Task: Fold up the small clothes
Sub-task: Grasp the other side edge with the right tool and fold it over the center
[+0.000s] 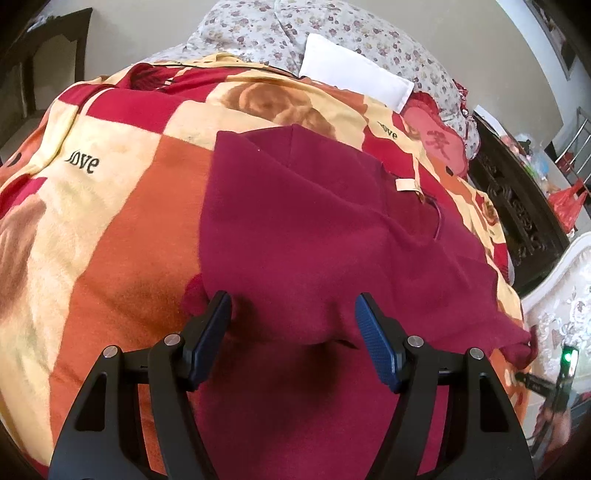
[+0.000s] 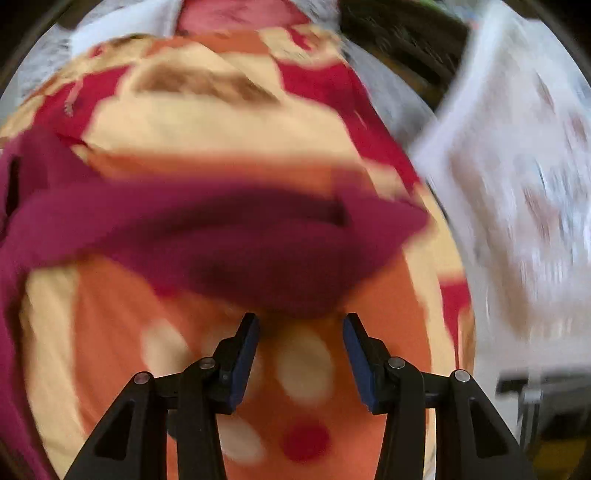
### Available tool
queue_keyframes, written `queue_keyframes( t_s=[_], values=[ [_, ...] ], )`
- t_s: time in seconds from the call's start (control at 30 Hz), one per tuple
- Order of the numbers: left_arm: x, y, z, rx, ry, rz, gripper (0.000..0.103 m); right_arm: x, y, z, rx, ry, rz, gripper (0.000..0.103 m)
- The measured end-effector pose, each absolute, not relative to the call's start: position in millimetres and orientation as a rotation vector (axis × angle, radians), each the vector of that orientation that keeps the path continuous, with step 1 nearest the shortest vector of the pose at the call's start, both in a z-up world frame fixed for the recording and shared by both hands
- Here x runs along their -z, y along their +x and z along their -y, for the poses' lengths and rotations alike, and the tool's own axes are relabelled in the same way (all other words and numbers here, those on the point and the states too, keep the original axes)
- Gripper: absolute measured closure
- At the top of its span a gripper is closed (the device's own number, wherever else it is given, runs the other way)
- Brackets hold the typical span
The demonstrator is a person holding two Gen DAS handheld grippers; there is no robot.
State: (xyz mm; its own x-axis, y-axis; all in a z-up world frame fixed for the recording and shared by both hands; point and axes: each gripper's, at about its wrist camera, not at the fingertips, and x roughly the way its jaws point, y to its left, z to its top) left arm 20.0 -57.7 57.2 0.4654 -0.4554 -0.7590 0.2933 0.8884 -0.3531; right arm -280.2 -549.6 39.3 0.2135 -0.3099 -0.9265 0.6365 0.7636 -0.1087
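A dark red garment (image 1: 314, 229) lies spread on a red, orange and cream blanket (image 1: 110, 221), with a cream label (image 1: 406, 184) near its neck. My left gripper (image 1: 293, 306) is open, its jaws wide over the garment's near edge, holding nothing. In the blurred right wrist view, the garment's sleeve or corner (image 2: 258, 251) lies just ahead of my right gripper (image 2: 300, 321), which is open and empty above the blanket (image 2: 221, 129).
A white pillow (image 1: 354, 77) and a floral quilt (image 1: 295, 33) lie at the far end of the bed. A dark carved wooden frame (image 1: 517, 214) and a white patterned cloth (image 1: 561, 302) stand to the right. The other gripper's green light (image 1: 567, 358) shows at right.
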Motion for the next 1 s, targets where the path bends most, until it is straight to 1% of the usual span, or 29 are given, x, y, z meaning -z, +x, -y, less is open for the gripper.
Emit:
queue_keyframes(
  t_s=[0.07, 0.1, 0.17, 0.23, 0.3, 0.33, 0.47, 0.53, 0.57, 0.63, 0.67, 0.7, 0.77, 0.87, 1.0],
  values=[
    [-59, 18, 57, 0.465, -0.178, -0.974, 0.033, -55, -302, 550, 0.658, 0.444, -1.076, 0.058],
    [-59, 18, 58, 0.465, -0.175, -0.971, 0.033, -67, -311, 550, 0.633, 0.515, -0.977, 0.058],
    [-59, 17, 60, 0.470, -0.178, -0.976, 0.033, -84, -314, 554, 0.570, 0.610, -0.841, 0.057],
    [-58, 16, 62, 0.474, -0.183, -0.985, 0.033, -93, -303, 563, 0.525, 0.706, -0.746, 0.055],
    [-57, 14, 64, 0.477, -0.177, -0.985, 0.033, -94, -280, 574, 0.514, 0.765, -0.717, 0.044],
    [-57, 13, 65, 0.476, -0.172, -0.984, 0.033, -92, -270, 580, 0.522, 0.778, -0.717, 0.042],
    [-56, 12, 62, 0.475, -0.164, -0.985, 0.033, -61, -233, 608, 0.625, 0.868, -0.832, 0.042],
    [-56, 12, 60, 0.466, -0.165, -0.986, 0.033, -45, -229, 612, 0.674, 0.896, -0.892, 0.042],
    [-56, 13, 57, 0.460, -0.170, -0.985, 0.033, -39, -231, 617, 0.672, 0.926, -0.889, 0.042],
    [-55, 17, 50, 0.449, -0.184, -0.986, 0.033, -30, -240, 623, 0.668, 0.982, -0.844, 0.061],
    [-55, 17, 48, 0.445, -0.188, -0.988, 0.033, -30, -244, 623, 0.655, 0.989, -0.819, 0.081],
    [-54, 19, 46, 0.441, -0.193, -0.990, 0.033, -35, -245, 622, 0.635, 0.987, -0.792, 0.087],
    [-55, 20, 40, 0.436, -0.209, -0.993, 0.033, -54, -243, 614, 0.599, 0.944, -0.736, 0.092],
    [-62, 22, 32, 0.431, -0.234, -0.971, 0.033, -110, -223, 584, 0.455, 0.784, -0.614, 0.093],
    [-78, 26, 20, 0.424, -0.291, -0.926, 0.033, -176, -171, 514, 0.137, 0.604, -0.538, 0.093]
  ],
)
